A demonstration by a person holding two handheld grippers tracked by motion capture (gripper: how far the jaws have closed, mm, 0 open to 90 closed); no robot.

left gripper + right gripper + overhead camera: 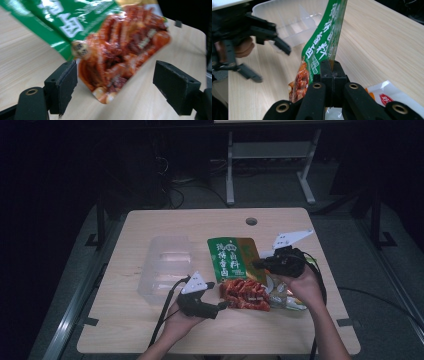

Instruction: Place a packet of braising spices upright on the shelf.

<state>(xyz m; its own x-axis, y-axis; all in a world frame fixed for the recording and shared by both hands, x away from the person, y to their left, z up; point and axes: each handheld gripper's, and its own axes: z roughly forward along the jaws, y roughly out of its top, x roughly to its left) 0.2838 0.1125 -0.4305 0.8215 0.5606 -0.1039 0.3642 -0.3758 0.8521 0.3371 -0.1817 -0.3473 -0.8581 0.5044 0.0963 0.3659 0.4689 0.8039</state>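
R claw [331, 68] grips 1 green pouch [324, 42]; L claw [115, 85] open.

A light wooden desk [150, 222] with a round cable hole [251, 221] is set on grey flooring [280, 192]. A white metal frame [270, 155] is seen beyond, in dark surroundings.

The green seasoning packet [233, 260] bears white Chinese characters (partly legible, including "香料").

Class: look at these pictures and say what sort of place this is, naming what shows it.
Probably a lab or workshop set up for recording: a lone wooden table in a dark room, cables on the floor, a metal stand behind.
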